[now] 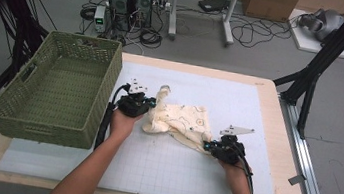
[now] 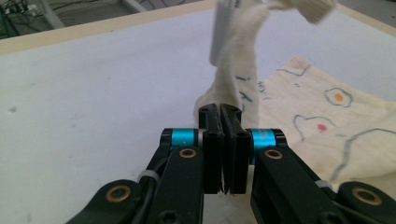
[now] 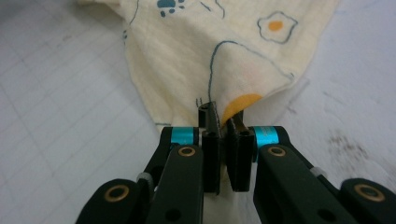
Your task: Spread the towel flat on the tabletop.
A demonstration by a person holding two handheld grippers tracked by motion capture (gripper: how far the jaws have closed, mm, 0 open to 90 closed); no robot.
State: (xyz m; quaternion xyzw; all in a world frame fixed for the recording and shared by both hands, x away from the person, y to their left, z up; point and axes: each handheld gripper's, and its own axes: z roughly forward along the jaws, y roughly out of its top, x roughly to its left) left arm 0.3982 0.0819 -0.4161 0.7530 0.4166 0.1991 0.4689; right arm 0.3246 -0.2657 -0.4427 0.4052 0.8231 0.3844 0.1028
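Note:
A cream cloth (image 1: 179,120) printed with fried eggs and blue line drawings lies crumpled on the white grid mat (image 1: 161,166). My left gripper (image 1: 145,104) is shut on its left edge, and a strip of the cloth (image 2: 236,60) rises from the jaws with a white tag at the top. My right gripper (image 1: 212,146) is shut on the lower right corner of the cloth (image 3: 243,74), and the fabric folds up between its closed jaws. In the left gripper view the gripper (image 2: 220,109) has its jaws pressed together; in the right gripper view the gripper (image 3: 223,116) pinches the cloth hem.
An empty green woven basket (image 1: 55,89) stands at the table's left, close to my left hand. The wooden table edge (image 1: 285,137) runs along the right. Computers, cables and black frame legs (image 1: 314,75) stand on the floor beyond.

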